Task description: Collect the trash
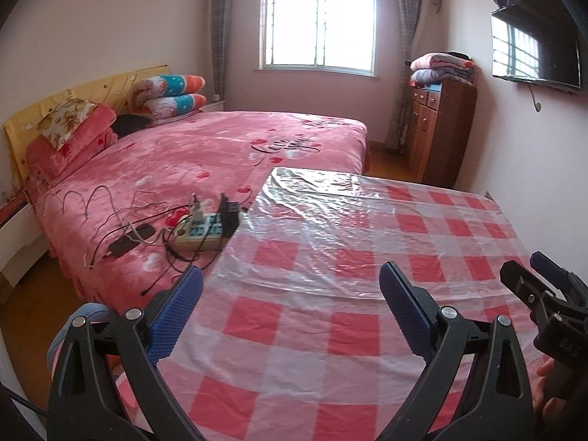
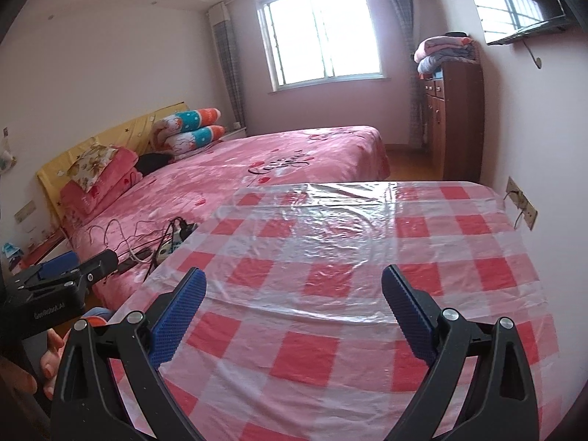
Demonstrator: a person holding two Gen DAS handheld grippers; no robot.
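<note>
No trash shows in either view, so you cannot place it. Your left gripper [image 1: 290,290] hangs over the checked table [image 1: 312,330] with its blue pads spread wide and nothing between them; your right gripper [image 2: 294,294] does the same beside it, at 3 o'clock in the left view. A clear plastic sheet [image 2: 330,228] covers the table toward 12 o'clock. At 10 o'clock lies the pink bed [image 1: 205,154], with a power strip [image 1: 200,229] and cables near the table's edge.

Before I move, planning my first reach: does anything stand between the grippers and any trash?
No trash shows. The left gripper and right gripper hang open over the checked tablecloth; nothing visible stands ahead of them. A power strip lies on the bed.
</note>
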